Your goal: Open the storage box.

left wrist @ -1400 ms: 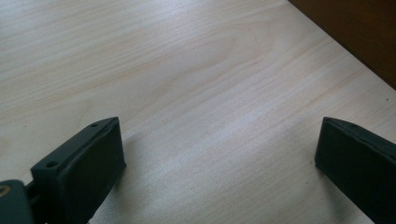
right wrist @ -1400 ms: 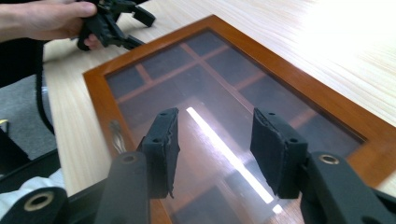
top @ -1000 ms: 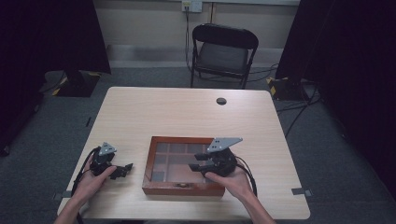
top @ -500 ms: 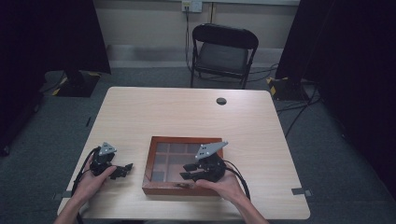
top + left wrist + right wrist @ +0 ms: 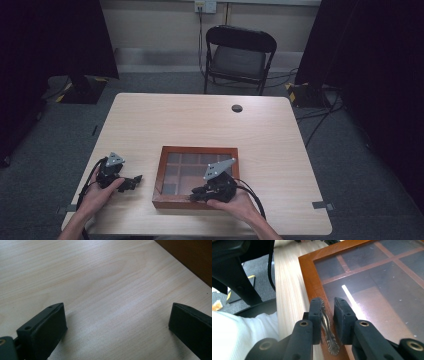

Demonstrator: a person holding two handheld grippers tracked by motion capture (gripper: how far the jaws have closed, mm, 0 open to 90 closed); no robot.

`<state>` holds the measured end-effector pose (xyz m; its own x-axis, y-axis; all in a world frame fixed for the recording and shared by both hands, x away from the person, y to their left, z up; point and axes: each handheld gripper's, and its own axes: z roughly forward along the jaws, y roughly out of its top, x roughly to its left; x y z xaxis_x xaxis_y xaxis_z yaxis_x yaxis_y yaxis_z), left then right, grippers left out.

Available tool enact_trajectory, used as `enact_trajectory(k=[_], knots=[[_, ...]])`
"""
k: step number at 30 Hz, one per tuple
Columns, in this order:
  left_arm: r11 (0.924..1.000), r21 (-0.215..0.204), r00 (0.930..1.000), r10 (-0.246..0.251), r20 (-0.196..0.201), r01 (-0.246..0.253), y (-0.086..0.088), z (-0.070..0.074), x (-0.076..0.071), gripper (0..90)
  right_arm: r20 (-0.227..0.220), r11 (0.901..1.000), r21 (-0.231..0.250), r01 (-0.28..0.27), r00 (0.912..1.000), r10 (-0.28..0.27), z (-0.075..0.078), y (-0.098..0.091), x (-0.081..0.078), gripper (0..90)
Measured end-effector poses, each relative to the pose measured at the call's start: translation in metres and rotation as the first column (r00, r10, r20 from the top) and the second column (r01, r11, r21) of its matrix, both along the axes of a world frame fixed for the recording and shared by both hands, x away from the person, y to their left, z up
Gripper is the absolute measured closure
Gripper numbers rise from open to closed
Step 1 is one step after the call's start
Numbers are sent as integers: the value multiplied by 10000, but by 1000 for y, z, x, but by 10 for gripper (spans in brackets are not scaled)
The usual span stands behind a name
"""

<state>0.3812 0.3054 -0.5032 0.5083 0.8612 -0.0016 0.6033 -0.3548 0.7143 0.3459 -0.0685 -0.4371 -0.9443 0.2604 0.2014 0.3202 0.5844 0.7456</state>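
Observation:
A shallow wooden box [image 5: 197,150] with a glass lid over several compartments lies at the table's near middle. A brass handle [image 5: 325,322] sits on its near rim [image 5: 312,277]. My right gripper [image 5: 197,192] is low over that rim, its jaws [image 5: 327,302] astride the handle. They have just been closing. One pad [image 5: 317,312] touches the handle and a small gap shows at the other. My left gripper [image 5: 131,182] rests on the table to the left of the box, jaws [image 5: 115,322] wide apart with nothing between them.
The box's dark corner [image 5: 195,260] lies beyond the left gripper's jaws. A small black disc [image 5: 237,108] sits near the table's far edge. A folding chair [image 5: 237,55] stands behind the table. Bare tabletop [image 5: 165,120] lies beyond the box.
My right gripper has sunk and shifted left onto the box's near rim, and its jaws have narrowed around the handle. The left gripper has stayed put.

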Motion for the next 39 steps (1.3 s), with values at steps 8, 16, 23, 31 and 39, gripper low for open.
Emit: enact_trajectory(k=[8,16,23,31,39], knots=[[10000,0,10000,-1,0,1,0,0,0,6,104,9999,-79,-78,9999,79,-2,1,-2,798],[10000,0,10000,-2,-2,2,0,0,0,6,394,9998,-172,-76,9992,83,-1,1,-6,820],[10000,20,10000,-16,24,16,0,0,0,6,488,9996,-252,-97,9987,110,-1,7,-8,828],[10000,19,10000,-15,23,15,0,0,0,6,391,9993,-338,-152,9991,165,0,7,-7,829],[10000,-14,10000,-18,10,18,0,0,0,6,369,9987,-404,-305,9988,320,3,8,-5,831]])
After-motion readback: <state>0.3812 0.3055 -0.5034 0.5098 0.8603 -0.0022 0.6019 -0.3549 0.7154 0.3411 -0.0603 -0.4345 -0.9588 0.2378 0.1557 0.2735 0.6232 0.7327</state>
